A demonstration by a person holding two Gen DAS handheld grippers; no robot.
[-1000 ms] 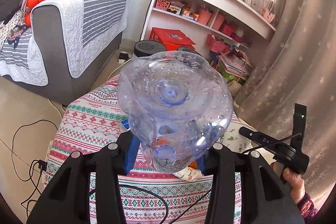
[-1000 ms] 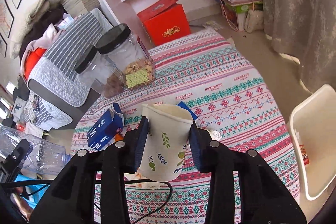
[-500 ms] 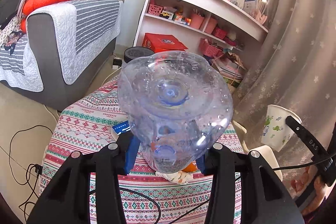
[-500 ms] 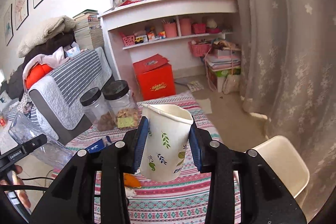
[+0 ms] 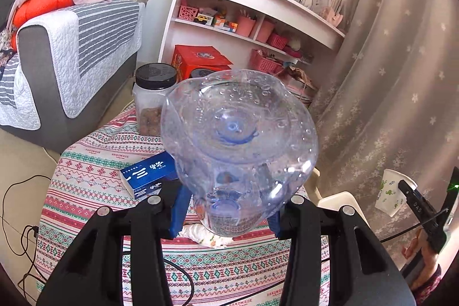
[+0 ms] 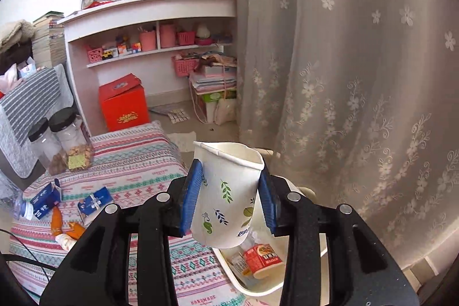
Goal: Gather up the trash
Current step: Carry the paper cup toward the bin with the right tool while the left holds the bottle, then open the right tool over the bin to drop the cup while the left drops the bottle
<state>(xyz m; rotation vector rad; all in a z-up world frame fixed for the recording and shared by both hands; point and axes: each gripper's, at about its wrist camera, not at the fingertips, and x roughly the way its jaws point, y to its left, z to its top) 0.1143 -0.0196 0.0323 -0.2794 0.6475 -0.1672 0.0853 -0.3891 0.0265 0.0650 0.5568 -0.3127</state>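
My left gripper (image 5: 226, 212) is shut on a clear plastic bottle (image 5: 239, 139), held base-forward above the patterned table (image 5: 86, 179). My right gripper (image 6: 229, 198) is shut on a white paper cup (image 6: 226, 191) with leaf prints, held over the white trash bin (image 6: 258, 287) beside the table. The cup also shows at the right of the left wrist view (image 5: 391, 191). The bin holds a red packet (image 6: 262, 255) and other wrappers. Blue cartons (image 6: 94, 200), (image 5: 149, 175) and an orange wrapper (image 6: 57, 221) lie on the table.
Two black-lidded jars (image 6: 71, 139) stand at the table's far edge. A flowered curtain (image 6: 358, 76) hangs just behind the bin. A white shelf unit (image 6: 155, 27), a red box (image 6: 123, 109) and a grey sofa (image 5: 71, 48) lie beyond. Cables (image 5: 17, 220) trail at the table's left.
My right gripper has swung right with the cup, from over the table to above the white bin. My left gripper has kept hold of the bottle and drifted back slightly.
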